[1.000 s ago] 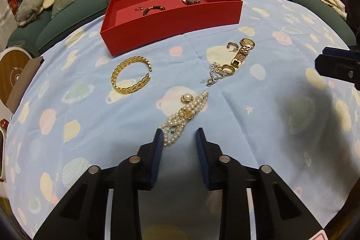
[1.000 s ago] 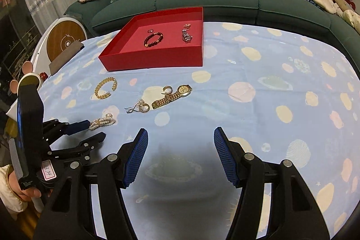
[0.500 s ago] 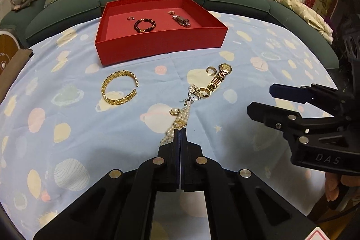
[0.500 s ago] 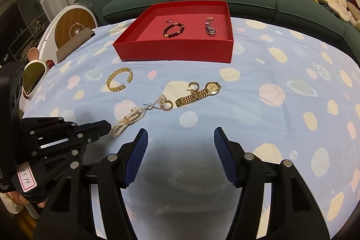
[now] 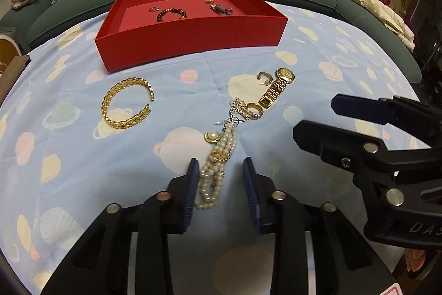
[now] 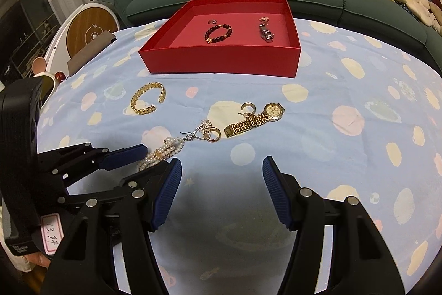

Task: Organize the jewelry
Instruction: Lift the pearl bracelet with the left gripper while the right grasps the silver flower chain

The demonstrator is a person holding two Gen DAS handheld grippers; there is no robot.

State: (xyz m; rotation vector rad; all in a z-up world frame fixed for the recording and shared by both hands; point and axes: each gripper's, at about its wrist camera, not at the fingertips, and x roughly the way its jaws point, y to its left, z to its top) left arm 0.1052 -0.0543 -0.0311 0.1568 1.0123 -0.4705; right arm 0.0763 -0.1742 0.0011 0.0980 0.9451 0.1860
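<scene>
Roughly halfway: beaded bracelet (image 6: 218, 33) and small pieces sitting inside red tray (image 6: 221, 61). Pearl bracelet (image 5: 216, 169), gold bangle (image 5: 127, 102), watch (image 5: 277, 86) waiting on cloth in front of tray. Left gripper (image 5: 221, 184) just reopening, straddling pearls, not pinching. Right gripper (image 6: 221, 192) hanging open, empty.

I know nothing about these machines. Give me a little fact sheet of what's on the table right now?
Box: red cardboard tray, holding a dark bead bracelet and small pieces
Loose on cloth: gold cuff bangle, gold watch, white pearl bracelet
Left claw: just been opening, pearl bracelet between its fingers, not pinched
Right claw: open, empty
</scene>
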